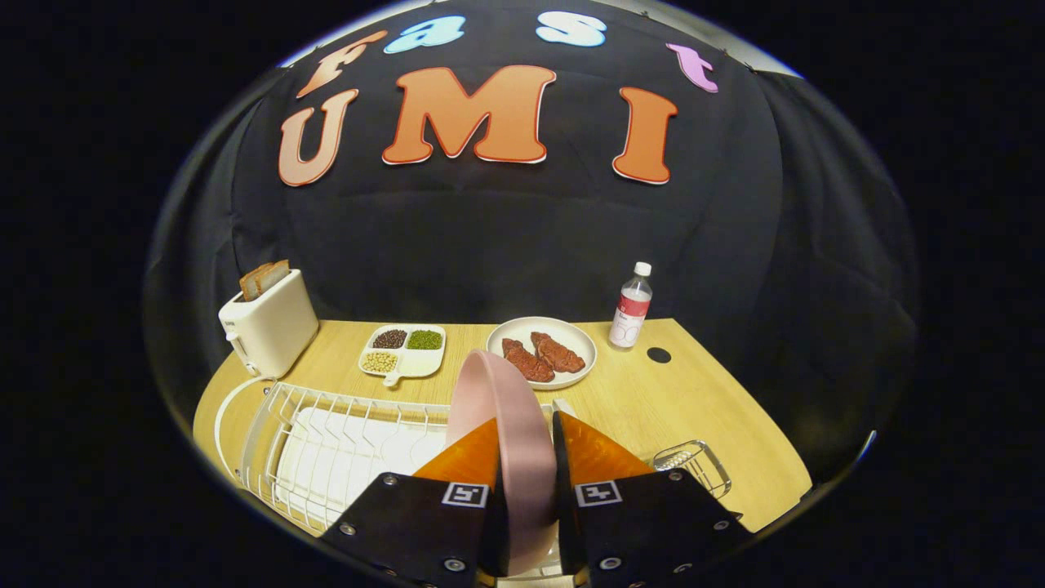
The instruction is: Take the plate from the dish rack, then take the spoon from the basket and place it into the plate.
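Observation:
A pink plate (498, 408) stands on edge between my two fingers, and my gripper (526, 433) is shut on its rim. The plate is raised above the right end of the white wire dish rack (326, 441), whose slots hold nothing else. To the right of my fingers sits a small wire basket (694, 465); what lies inside it is too small to tell.
On the wooden table beyond my fingers are a white plate with two pieces of meat (542, 353), a divided white dish of beans (404, 349), a white toaster with bread (269, 322) at the far left, and a bottle (631, 306) at the back right.

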{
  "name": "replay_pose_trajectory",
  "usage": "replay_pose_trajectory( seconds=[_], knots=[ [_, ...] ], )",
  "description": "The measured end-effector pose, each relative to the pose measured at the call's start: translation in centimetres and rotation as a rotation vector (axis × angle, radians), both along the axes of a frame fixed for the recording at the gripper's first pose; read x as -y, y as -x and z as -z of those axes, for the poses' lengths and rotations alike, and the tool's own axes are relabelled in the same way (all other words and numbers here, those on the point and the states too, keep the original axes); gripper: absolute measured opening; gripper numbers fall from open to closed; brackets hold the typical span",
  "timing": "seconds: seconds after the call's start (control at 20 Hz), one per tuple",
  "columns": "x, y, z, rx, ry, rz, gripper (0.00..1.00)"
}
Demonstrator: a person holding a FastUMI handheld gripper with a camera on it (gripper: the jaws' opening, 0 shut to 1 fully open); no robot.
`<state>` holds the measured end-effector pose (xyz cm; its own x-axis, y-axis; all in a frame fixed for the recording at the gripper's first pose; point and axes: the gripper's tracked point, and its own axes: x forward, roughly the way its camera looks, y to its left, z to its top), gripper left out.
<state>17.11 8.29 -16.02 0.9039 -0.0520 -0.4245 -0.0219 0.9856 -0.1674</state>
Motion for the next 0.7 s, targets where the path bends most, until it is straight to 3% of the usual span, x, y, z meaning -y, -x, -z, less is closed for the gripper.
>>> replay_pose_trajectory(
  seconds=[0.2, 0.45, 0.7],
  knots=[
    [0.0, -0.2, -1.6, 0.034, 0.084, 0.000, 0.24],
    [-0.2, 1.3, -2.9, 0.031, 0.018, 0.007, 0.24],
    [-0.3, 5.7, -3.7, 0.023, -0.045, 0.005, 0.24]
  ],
)
